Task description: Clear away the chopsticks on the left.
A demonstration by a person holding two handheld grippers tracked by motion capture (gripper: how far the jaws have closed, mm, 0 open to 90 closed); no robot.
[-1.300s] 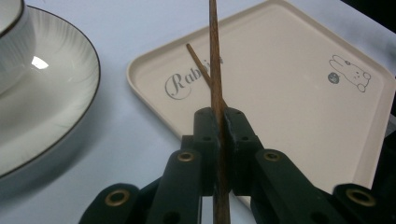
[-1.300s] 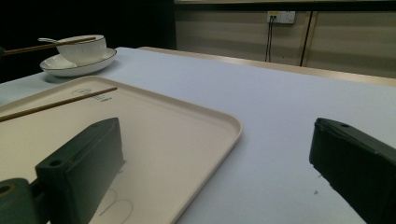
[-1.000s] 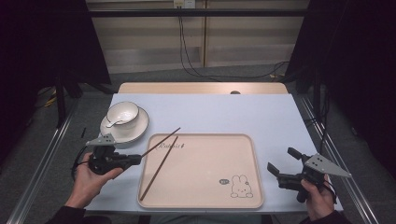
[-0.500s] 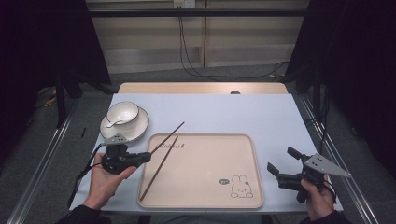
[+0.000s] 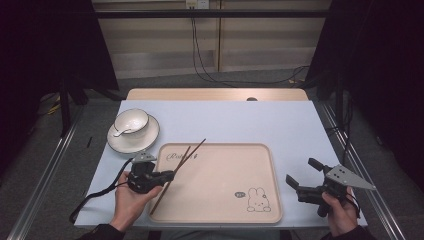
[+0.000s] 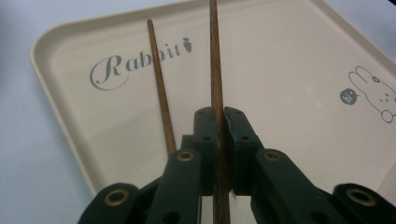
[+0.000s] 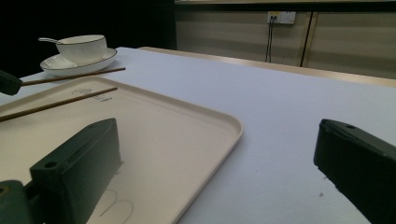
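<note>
A beige rabbit tray (image 5: pixel 220 200) lies on the pale blue table. My left gripper (image 5: pixel 170 175) hovers at the tray's left edge, shut on a brown wooden chopstick (image 5: pixel 192 152) that points up and right past the tray's far rim. In the left gripper view this held chopstick (image 6: pixel 214 56) runs between the closed jaws of the left gripper (image 6: pixel 218 114). The second chopstick (image 6: pixel 159 84) lies flat on the tray (image 6: pixel 289 60) just beside it, under the "Rabbit" lettering. My right gripper (image 5: pixel 301 171) rests open and empty to the right of the tray.
A white bowl (image 5: pixel 131 121) with a spoon sits on a saucer (image 5: pixel 145 140) at the back left, beyond the tray corner. A wooden strip edges the far side of the table. The right gripper (image 7: pixel 219 140) looks across the tray (image 7: pixel 177 130) toward the bowl (image 7: pixel 81 46).
My left gripper has slid right, from beside the tray to its left edge, carrying the chopstick with it. The right gripper has stayed put.
</note>
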